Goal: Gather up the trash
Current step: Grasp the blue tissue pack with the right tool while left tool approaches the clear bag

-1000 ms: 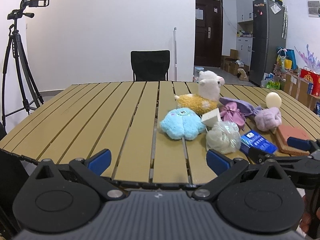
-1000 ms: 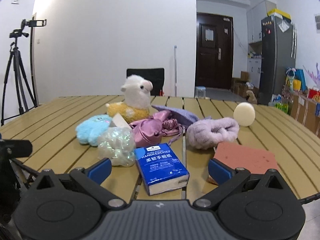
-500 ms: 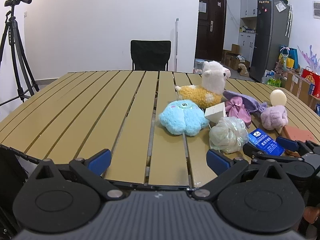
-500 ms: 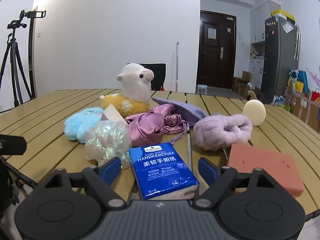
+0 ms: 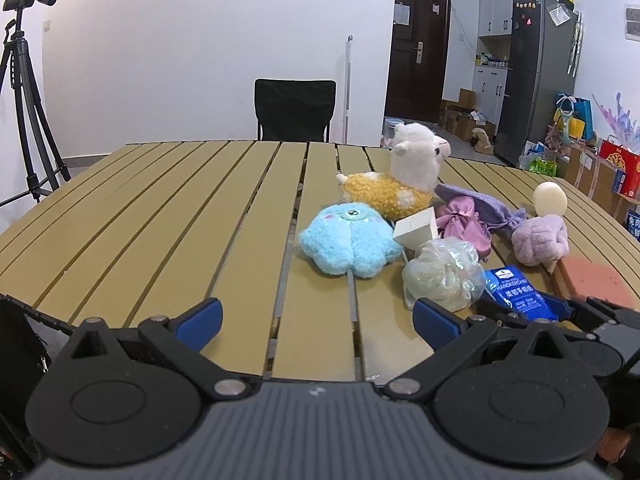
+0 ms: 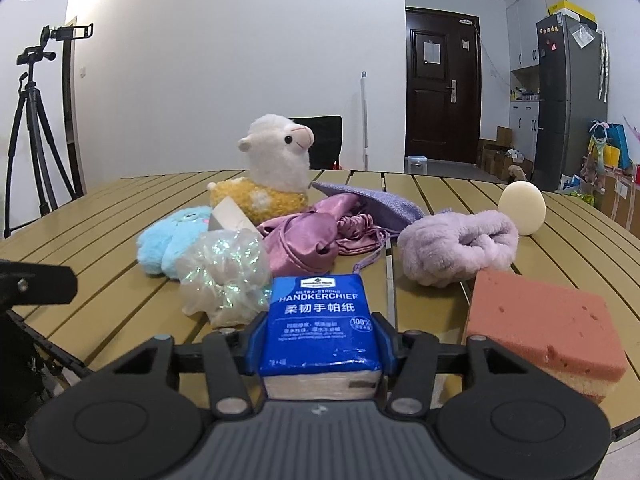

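Slats of tan wood are running lengthwise across the tabletop (image 5: 168,216), with dark gaps showing between them. Things are crowding its right part: a blue tissue pack (image 6: 320,324), a pink sponge (image 6: 544,320) just right of it, a crinkly clear bag (image 6: 224,276) on its left, a blue plush (image 5: 348,240), an alpaca toy (image 6: 276,172), purple cloth (image 6: 304,240), a lilac fluffy band (image 6: 456,252) and a pale egg-shaped ball (image 6: 522,208).

The right gripper (image 6: 320,344) has just been closing, and its blue pads are now pressing both sides of the tissue pack, which is lying flat on the tabletop near the front edge. The left gripper (image 5: 316,316) is hanging wide over bare slats, gripping nothing.

Behind the tabletop a black chair (image 5: 295,108) is standing against a white wall. A tripod (image 5: 24,92) is standing at the left, and a dark door (image 6: 442,88) and a grey fridge (image 5: 536,76) are showing at the right.
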`<state>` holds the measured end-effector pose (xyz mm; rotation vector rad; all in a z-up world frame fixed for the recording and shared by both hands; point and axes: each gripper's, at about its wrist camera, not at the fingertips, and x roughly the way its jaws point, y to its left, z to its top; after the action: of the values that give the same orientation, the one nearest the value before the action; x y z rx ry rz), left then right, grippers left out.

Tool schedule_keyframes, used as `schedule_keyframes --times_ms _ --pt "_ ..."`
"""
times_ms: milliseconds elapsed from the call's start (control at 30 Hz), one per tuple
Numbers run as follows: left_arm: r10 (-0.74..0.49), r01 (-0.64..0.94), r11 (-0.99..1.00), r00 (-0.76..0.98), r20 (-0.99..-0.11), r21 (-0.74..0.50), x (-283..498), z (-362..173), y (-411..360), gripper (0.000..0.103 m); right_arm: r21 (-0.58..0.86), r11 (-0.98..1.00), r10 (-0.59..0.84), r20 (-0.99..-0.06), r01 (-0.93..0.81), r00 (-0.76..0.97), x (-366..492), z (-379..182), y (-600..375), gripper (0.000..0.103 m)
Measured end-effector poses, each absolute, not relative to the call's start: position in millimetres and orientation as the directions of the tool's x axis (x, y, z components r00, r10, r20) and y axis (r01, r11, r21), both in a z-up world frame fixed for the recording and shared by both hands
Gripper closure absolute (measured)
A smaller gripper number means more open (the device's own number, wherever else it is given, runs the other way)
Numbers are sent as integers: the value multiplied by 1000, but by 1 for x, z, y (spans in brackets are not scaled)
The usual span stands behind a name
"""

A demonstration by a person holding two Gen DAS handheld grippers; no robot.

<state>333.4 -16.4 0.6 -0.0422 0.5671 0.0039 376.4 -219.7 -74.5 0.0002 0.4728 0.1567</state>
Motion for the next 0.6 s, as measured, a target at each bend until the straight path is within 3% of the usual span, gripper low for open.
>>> schedule_keyframes --times_ms 600 --pt "-51 21 998 850 -524 -65 357 1 -60 0 72 992 127 -394 -108 910 357 -59 -251 51"
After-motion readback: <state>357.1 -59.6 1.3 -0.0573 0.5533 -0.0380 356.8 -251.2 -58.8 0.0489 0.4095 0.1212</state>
